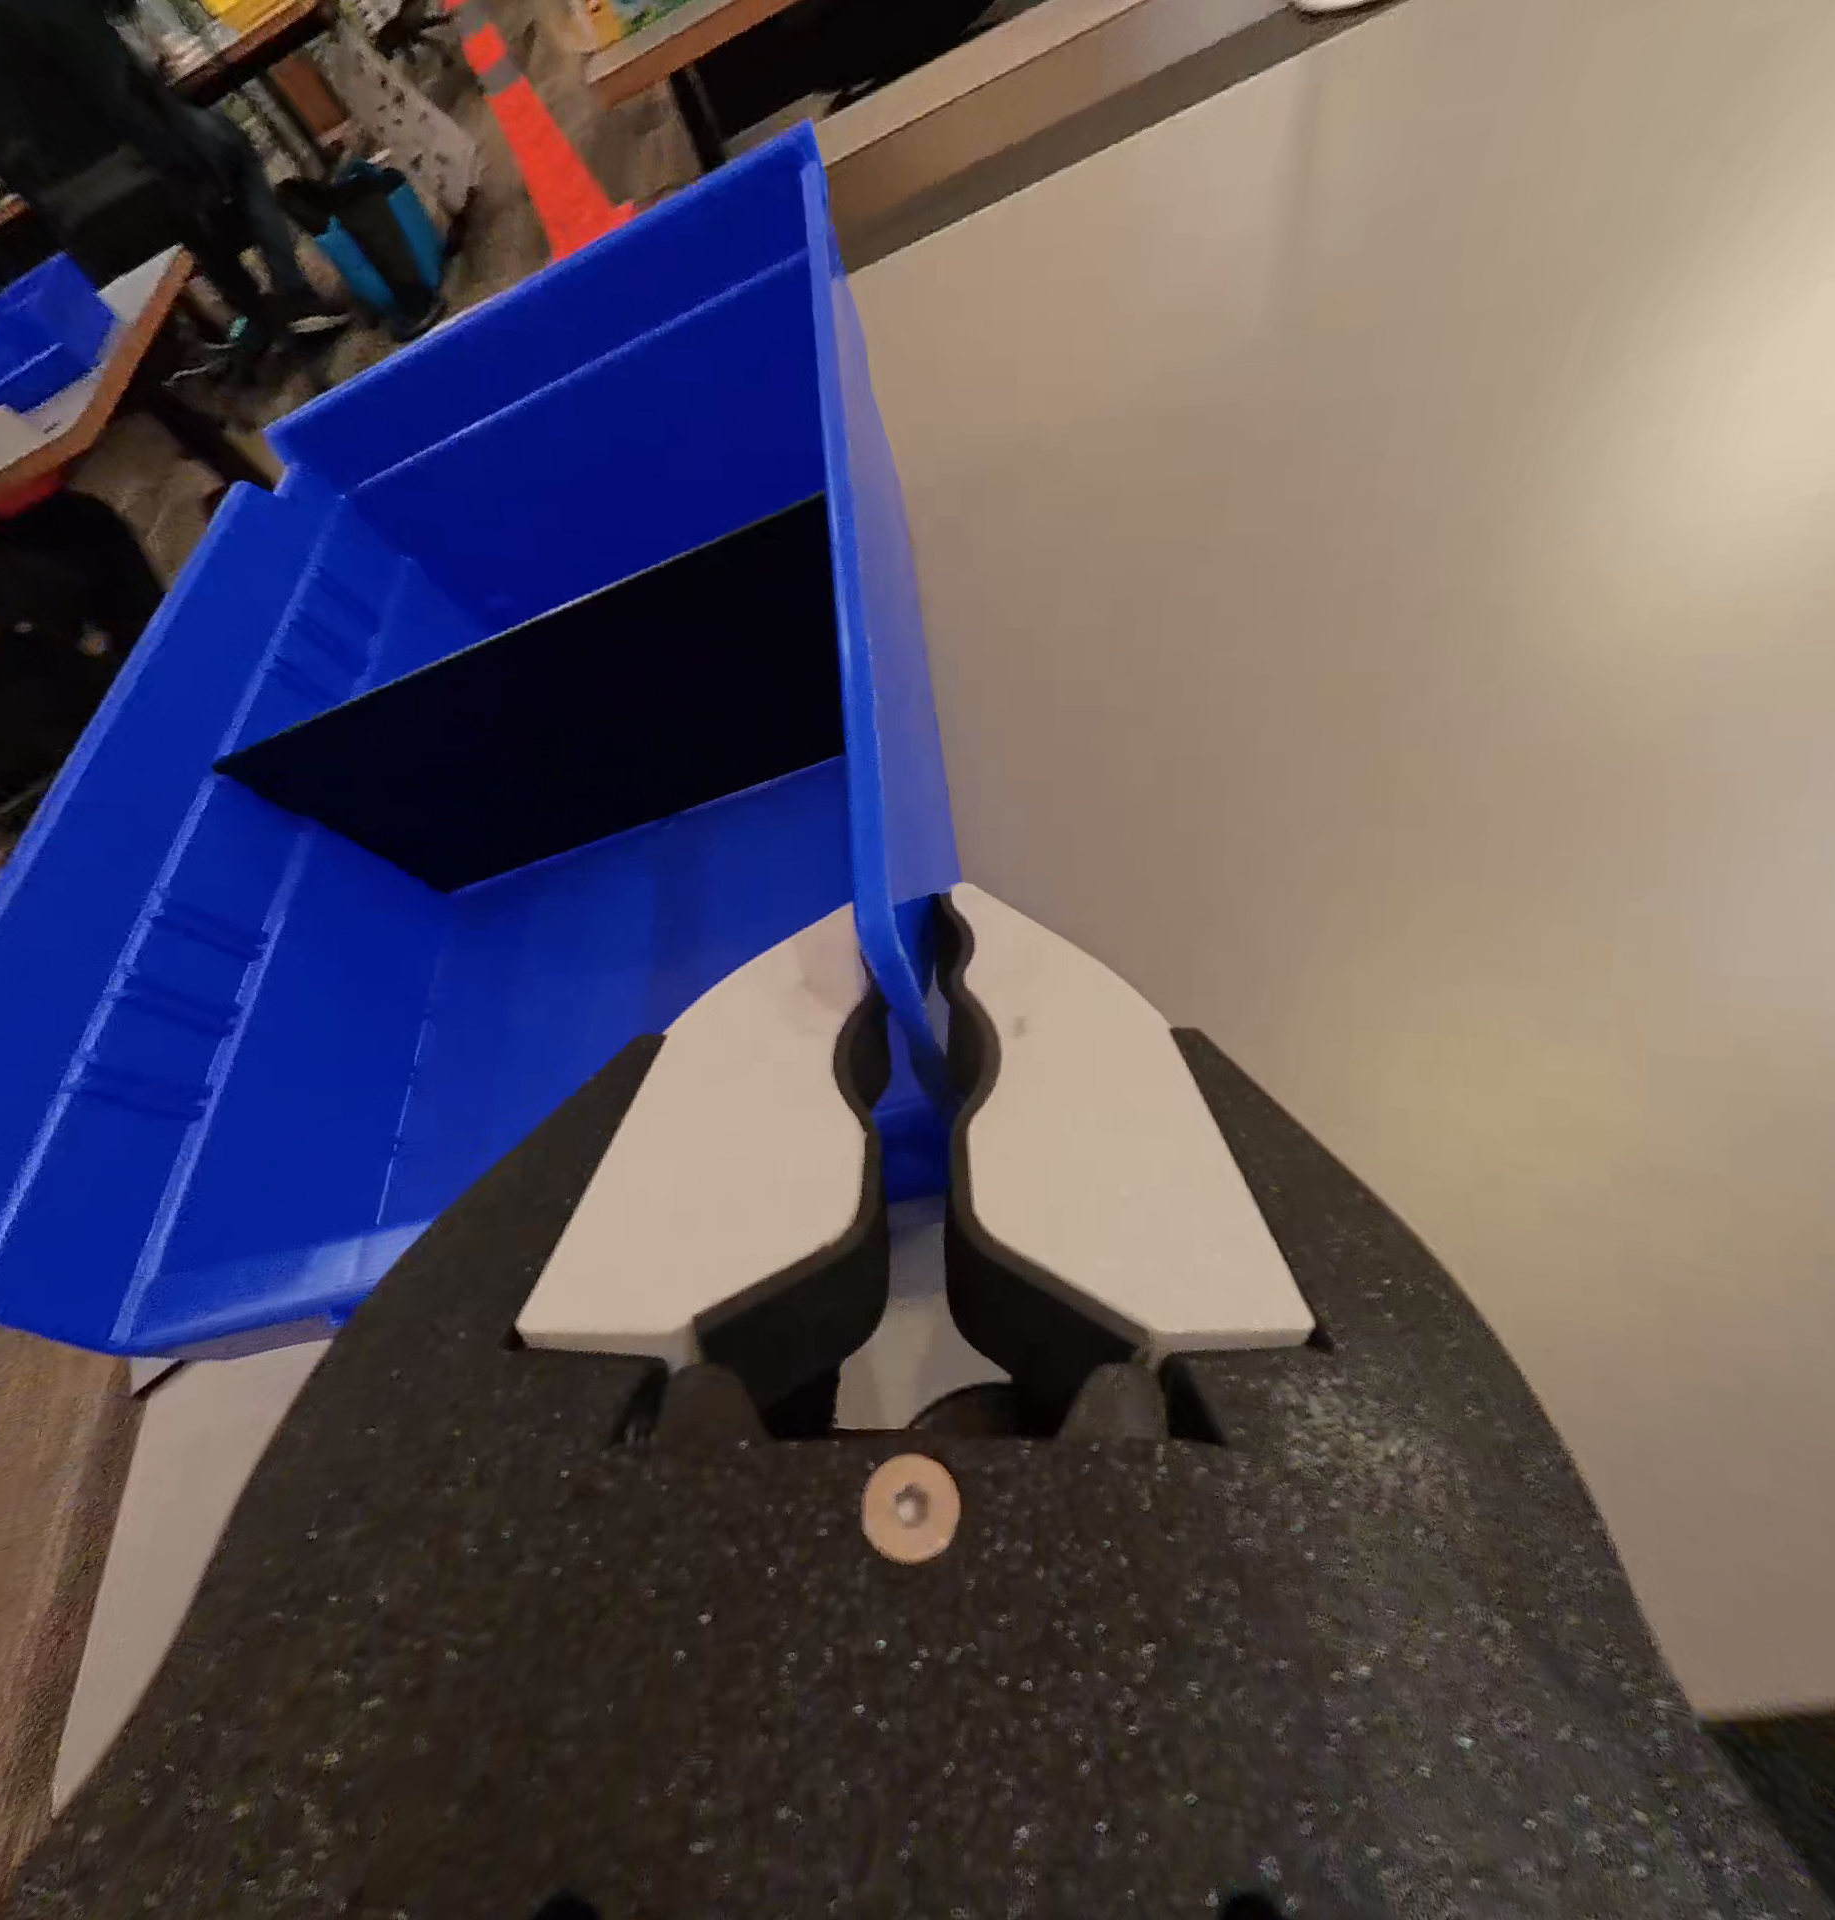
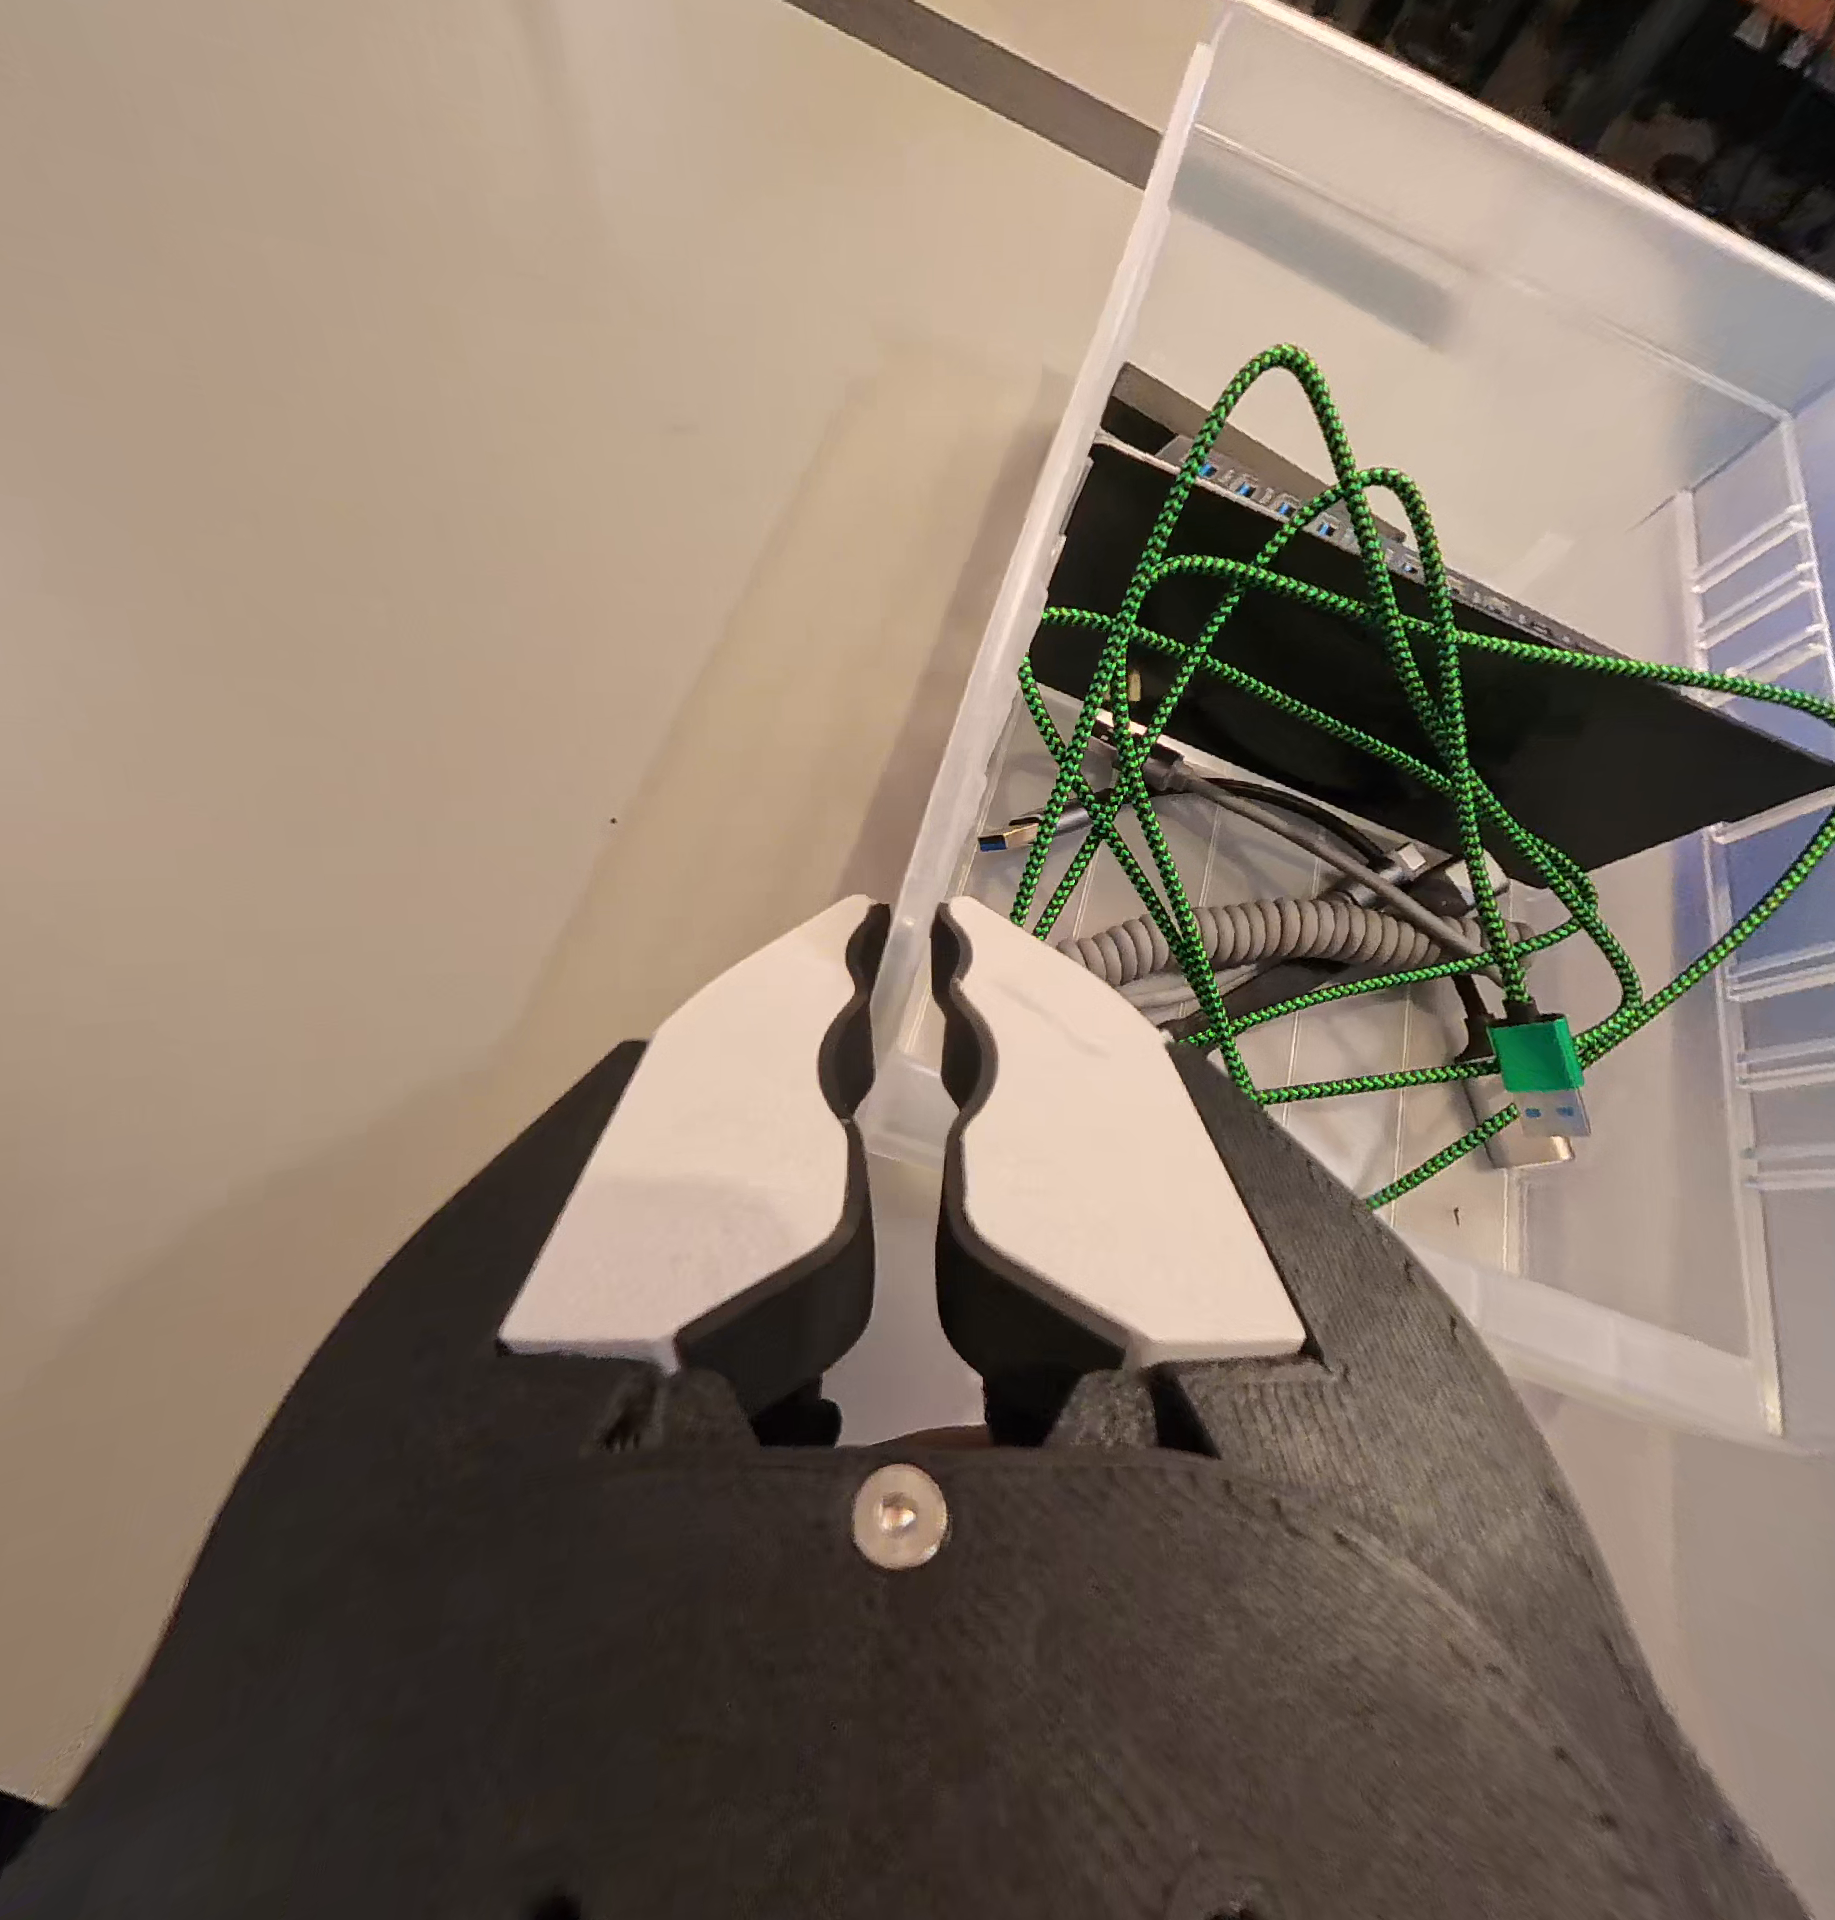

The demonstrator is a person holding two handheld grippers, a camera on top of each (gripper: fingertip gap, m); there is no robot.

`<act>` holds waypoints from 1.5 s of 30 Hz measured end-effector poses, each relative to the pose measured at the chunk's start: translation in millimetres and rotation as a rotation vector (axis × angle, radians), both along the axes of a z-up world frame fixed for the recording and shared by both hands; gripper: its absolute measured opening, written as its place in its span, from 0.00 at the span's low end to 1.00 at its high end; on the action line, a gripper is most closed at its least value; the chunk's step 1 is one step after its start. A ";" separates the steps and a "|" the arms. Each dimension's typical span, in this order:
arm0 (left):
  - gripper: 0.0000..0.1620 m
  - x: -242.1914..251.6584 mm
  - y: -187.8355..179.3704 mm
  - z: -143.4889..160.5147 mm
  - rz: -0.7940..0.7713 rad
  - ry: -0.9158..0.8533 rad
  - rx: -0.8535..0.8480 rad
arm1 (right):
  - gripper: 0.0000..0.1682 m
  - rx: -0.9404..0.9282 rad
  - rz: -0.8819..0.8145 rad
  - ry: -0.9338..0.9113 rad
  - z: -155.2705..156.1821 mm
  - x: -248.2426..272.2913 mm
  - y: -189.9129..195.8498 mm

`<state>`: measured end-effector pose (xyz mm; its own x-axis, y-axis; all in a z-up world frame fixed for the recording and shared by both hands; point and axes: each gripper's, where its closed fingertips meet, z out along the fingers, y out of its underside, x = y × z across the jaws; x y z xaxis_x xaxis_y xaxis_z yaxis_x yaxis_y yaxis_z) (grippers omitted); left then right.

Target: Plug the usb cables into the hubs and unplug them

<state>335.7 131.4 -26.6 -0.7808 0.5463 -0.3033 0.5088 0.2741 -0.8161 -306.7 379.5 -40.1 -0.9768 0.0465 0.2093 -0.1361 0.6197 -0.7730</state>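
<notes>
My left gripper (image 1: 908,940) is shut on the right side wall of a blue bin (image 1: 871,582), which has a black divider (image 1: 560,717) across it. My right gripper (image 2: 911,935) is shut on the left side wall of a clear plastic bin (image 2: 1058,582). Inside the clear bin lie a green braided usb cable (image 2: 1297,665) with a green plug (image 2: 1536,1055), a grey coiled cable (image 2: 1297,935), other grey cables and a silver hub (image 2: 1297,509) behind a black divider (image 2: 1515,748).
Both bins sit on a white table (image 1: 1412,727), shown also in the right wrist view (image 2: 425,571). Beyond the table's far edge are an orange cone (image 1: 549,145), another blue bin (image 1: 30,332) on a desk and a person's legs. The tips of one gripper are about 70 centimeters away from the tips of the other.
</notes>
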 end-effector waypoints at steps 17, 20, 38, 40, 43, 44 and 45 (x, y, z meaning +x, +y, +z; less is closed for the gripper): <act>0.04 -106.9 105.2 23.8 -0.836 0.027 -0.020 | 0.04 -0.008 0.382 -0.018 4.9 9.9 -47.8; 0.04 -129.8 123.1 22.7 -0.995 0.031 -0.008 | 0.03 0.007 0.489 -0.035 4.8 19.9 -61.7; 0.03 -191.5 202.0 0.1 -1.480 0.072 0.065 | 0.03 0.039 1.141 -0.077 -0.8 147.4 -170.1; 0.03 -193.0 204.8 -4.3 -1.482 0.069 0.083 | 0.03 0.032 1.197 -0.080 -1.3 162.7 -173.2; 0.03 -194.4 207.5 -9.3 -1.466 0.060 0.103 | 0.01 0.024 1.242 -0.072 -1.3 180.4 -179.1; 0.03 -193.6 207.8 -9.8 -1.450 0.057 0.106 | 0.01 0.026 1.240 -0.084 -1.2 183.2 -182.3; 0.03 -192.2 208.7 -9.5 -1.436 0.060 0.110 | 0.01 0.025 1.244 -0.102 -1.1 185.7 -184.8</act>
